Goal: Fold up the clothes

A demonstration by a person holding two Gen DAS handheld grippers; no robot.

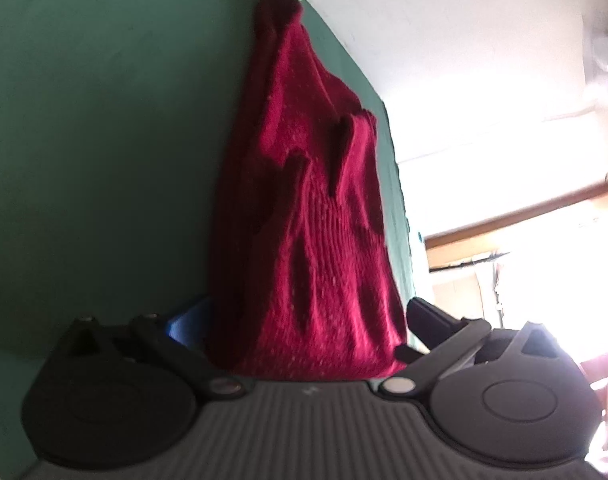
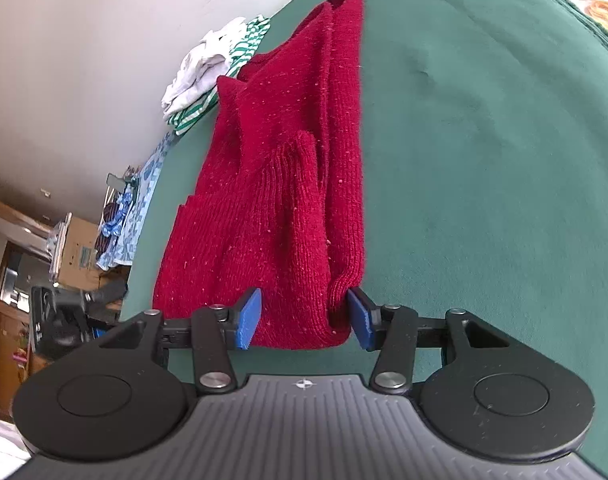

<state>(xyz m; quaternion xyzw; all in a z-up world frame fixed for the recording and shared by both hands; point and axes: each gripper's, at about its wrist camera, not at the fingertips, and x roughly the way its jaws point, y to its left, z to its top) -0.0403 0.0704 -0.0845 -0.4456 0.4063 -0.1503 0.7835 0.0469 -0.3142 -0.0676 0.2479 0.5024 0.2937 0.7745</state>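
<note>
The red knitted sweater (image 2: 288,184) lies folded into a long narrow bundle on the green cloth-covered surface (image 2: 483,160), running from the near edge toward the far end, with one ribbed cuff lying across its middle. In the right wrist view its near end sits between the blue pads (image 2: 248,318) of the right gripper (image 2: 304,320); the right-hand pad touches the rolled edge of the knit, while the left-hand pad stands just beside the fabric with green cloth showing under it, so the jaws stand partly apart around the sweater's end and whether they press it cannot be told. In the left wrist view the same sweater (image 1: 304,208) rises from the left gripper (image 1: 304,332), whose jaws are spread wide and clear of the fabric, one blue pad barely visible at the left of the knit, the other finger at its right. Beyond the sweater's far end lie a white garment (image 2: 200,72) on a green-and-white striped one (image 2: 232,68), near the surface's edge. A blue patterned cloth (image 2: 140,204) hangs over that edge, and a cardboard box (image 2: 78,252) stands in the room beyond.
</note>
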